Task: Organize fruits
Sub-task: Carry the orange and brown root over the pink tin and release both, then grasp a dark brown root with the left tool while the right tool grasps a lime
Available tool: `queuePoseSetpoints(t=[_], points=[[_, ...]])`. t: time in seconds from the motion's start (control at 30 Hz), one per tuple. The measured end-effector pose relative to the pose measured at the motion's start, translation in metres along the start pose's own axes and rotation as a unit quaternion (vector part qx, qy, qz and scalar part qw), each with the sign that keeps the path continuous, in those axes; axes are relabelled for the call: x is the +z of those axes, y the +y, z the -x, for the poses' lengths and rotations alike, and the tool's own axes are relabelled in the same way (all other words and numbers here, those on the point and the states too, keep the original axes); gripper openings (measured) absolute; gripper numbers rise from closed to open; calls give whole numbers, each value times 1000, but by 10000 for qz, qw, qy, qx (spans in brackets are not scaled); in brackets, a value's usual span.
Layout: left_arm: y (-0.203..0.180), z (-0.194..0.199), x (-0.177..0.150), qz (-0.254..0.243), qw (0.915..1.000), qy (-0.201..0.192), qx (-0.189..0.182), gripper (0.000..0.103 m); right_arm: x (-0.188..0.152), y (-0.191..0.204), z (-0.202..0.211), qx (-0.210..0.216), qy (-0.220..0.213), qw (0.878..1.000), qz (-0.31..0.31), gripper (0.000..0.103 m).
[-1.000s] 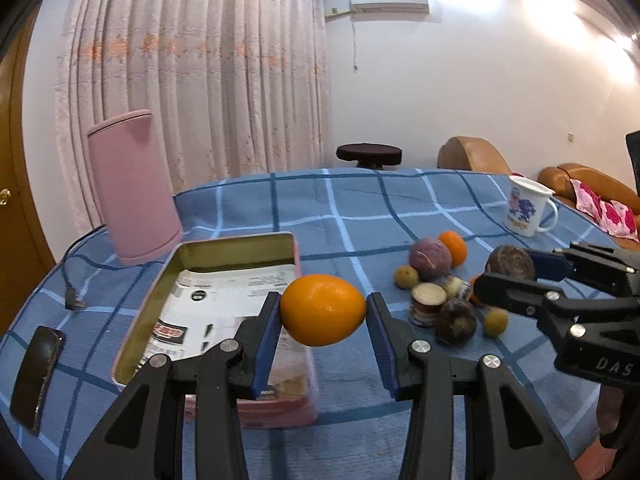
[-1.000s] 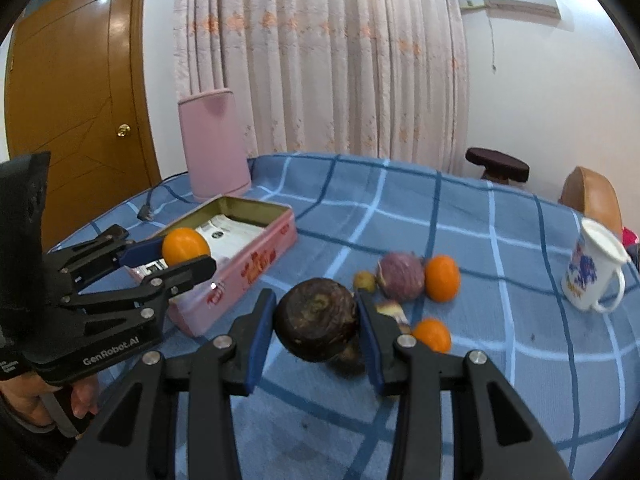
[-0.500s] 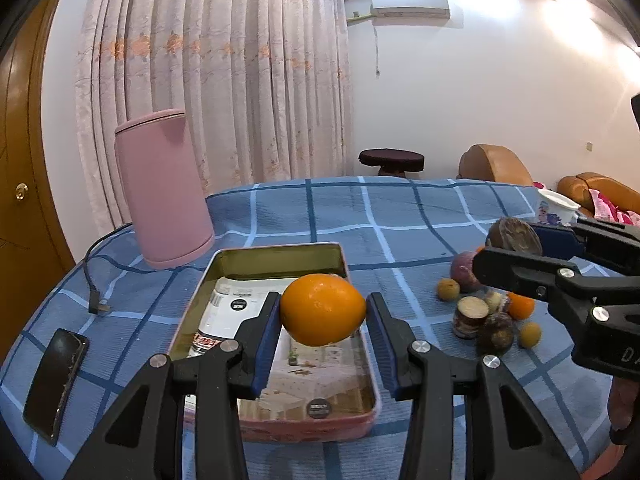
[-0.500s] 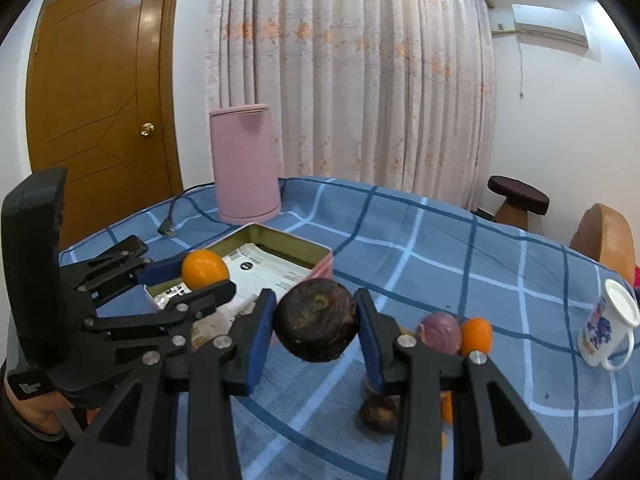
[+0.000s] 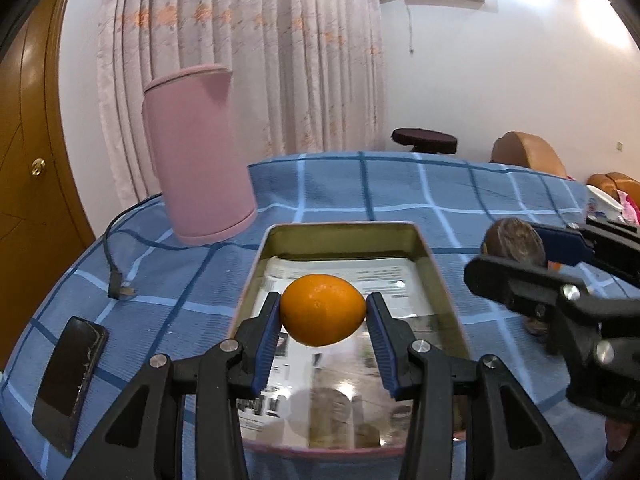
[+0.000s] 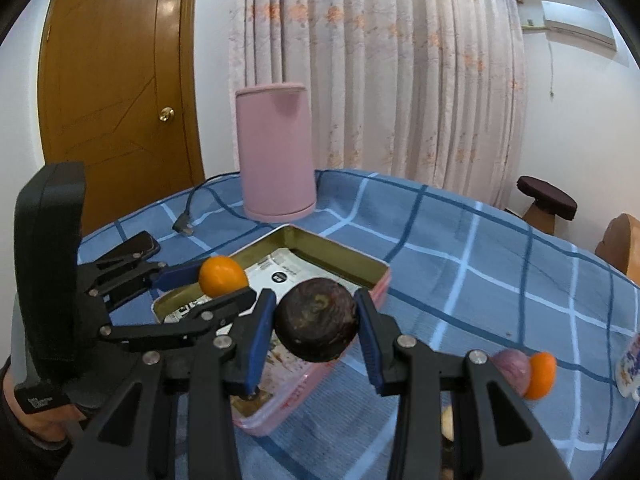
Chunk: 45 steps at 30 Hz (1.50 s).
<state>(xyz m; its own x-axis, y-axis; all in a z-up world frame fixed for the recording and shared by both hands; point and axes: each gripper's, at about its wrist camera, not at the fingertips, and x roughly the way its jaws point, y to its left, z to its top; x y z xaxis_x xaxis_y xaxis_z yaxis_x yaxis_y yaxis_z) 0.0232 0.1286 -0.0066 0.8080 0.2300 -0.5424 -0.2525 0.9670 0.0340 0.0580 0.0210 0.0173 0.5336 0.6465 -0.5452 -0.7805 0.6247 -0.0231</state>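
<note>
The right gripper [image 6: 316,326] clamped a dark, wrinkled fruit [image 6: 316,320] between its blue pads [image 6: 260,336], held above the near corner of the pink tin [image 6: 352,256]. To its left, the left gripper [image 6: 218,278] pinched an orange [image 6: 222,276] over the tin's printed paper lining [image 6: 276,270]. The tin sat on a blue checked cloth [image 6: 460,248]. Behind it stood a pink kettle [image 6: 274,156], with a cable [image 6: 192,204] and a phone [image 6: 140,244] off to the left. A purple fruit [image 6: 510,364] touching a small orange [image 6: 540,374] lay low at the right, and a mug [image 6: 630,368] showed at the edge.
</note>
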Motion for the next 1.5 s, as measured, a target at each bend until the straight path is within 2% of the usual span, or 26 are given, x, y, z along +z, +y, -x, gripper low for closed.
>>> queuePoseSetpoints(t=[0.37, 0.87, 0.97, 1.07, 1.1, 1.13, 1.2, 1.27, 1.37, 1.5], points=[[14, -17, -2, 39, 9998, 194, 78, 45, -9, 6, -32, 74, 309, 9995, -1, 43], [22, -27, -2, 47, 9992, 389, 52, 45, -18, 13, -52, 227, 577, 9980, 70, 44], [26, -27, -3, 156, 9988, 455, 38, 46, -19, 13, -48, 169, 484, 9986, 93, 52], [27, -22, -4, 227, 9989, 420, -8, 48, -19, 10, -38, 44, 350, 9994, 18, 73], [27, -19, -3, 245, 9989, 403, -8, 53, -20, 9, -33, -29, 272, 9996, 2, 84], [25, -15, -3, 251, 9990, 364, -16, 57, -21, 8, -25, -68, 170, 9998, -4, 89], [21, -3, -2, 226, 9996, 185, 53, 75, -25, 5, -9, -143, 63, 9999, 10, 90], [14, 10, 0, 186, 9998, -14, 2, 78, -30, -1, 7, -311, 7, 9995, -32, 90], [-3, 21, 3, 111, 9996, -95, -241, 78, -42, -18, 32, -553, -11, 9982, -245, 90], [-37, 30, 0, -191, 9982, -127, -557, 78, -65, -51, 63, -1198, 28, 9906, -662, 90]])
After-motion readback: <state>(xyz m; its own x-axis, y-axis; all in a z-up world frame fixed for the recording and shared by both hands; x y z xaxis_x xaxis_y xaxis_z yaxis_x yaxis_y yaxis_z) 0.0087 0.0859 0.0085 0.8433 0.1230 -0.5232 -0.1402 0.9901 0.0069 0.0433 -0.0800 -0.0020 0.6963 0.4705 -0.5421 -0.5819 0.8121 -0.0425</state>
